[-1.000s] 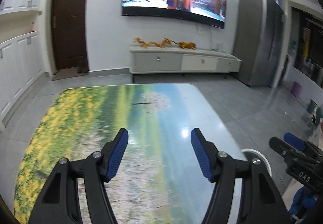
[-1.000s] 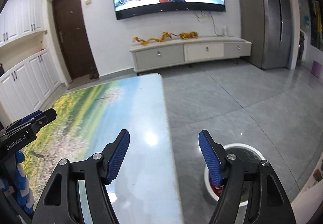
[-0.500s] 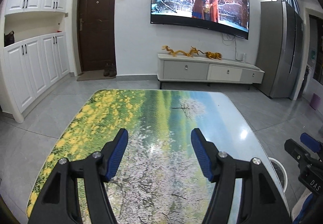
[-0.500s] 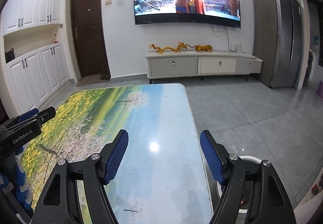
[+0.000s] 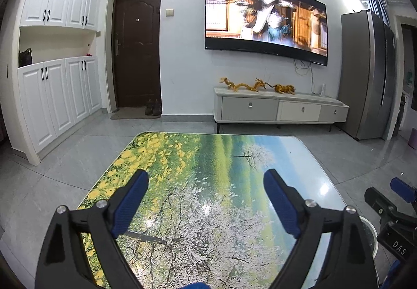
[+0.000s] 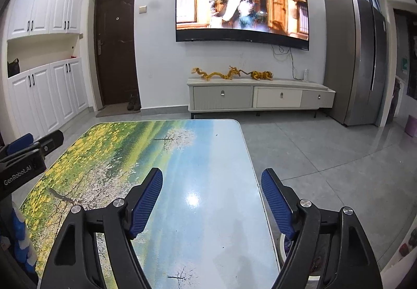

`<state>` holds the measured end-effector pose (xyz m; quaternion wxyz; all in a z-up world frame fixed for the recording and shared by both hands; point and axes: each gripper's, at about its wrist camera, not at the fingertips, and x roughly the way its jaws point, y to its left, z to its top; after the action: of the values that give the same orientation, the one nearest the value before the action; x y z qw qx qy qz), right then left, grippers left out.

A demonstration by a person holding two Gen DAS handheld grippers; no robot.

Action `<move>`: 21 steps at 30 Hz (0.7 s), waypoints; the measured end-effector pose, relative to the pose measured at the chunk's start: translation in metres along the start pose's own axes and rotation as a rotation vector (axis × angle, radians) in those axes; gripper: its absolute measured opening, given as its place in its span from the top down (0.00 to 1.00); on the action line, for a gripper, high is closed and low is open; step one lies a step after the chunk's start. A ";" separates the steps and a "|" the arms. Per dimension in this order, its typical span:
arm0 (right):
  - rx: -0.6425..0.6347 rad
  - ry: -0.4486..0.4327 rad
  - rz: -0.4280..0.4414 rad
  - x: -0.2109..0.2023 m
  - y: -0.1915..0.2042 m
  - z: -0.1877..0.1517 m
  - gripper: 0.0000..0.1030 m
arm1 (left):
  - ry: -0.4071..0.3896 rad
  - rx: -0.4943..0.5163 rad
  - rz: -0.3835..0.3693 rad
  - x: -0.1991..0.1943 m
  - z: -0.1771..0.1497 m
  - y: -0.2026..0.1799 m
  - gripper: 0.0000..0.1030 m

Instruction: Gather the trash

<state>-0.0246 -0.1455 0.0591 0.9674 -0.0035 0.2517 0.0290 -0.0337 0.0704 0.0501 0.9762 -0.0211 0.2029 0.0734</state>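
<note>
Both views now swing left since a second ago, bringing the white cupboards into sight. One white bin (image 5: 371,233) sits on the floor just beside the desk (image 5: 208,171), partly hidden. Two grippers: left gripper (image 5: 206,207) and right gripper (image 6: 211,204), jaws opening, nothing between them, over the landscape-printed desk.

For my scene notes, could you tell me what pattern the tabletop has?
A printed landscape on the table: yellow flowers, white blossom trees, blue sky; clearest from the left wrist.
</note>
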 end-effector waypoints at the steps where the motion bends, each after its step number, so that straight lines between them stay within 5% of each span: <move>1: 0.001 -0.001 -0.001 0.000 0.000 0.000 0.25 | -0.002 0.002 0.005 0.000 0.000 -0.001 0.10; 21: 0.023 -0.021 -0.046 0.002 -0.007 -0.007 0.22 | 0.002 0.034 0.014 0.007 -0.006 -0.008 0.09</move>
<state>-0.0263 -0.1529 0.0518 0.9704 0.0024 0.2416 0.0038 -0.0284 0.0629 0.0424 0.9757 -0.0033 0.2054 0.0767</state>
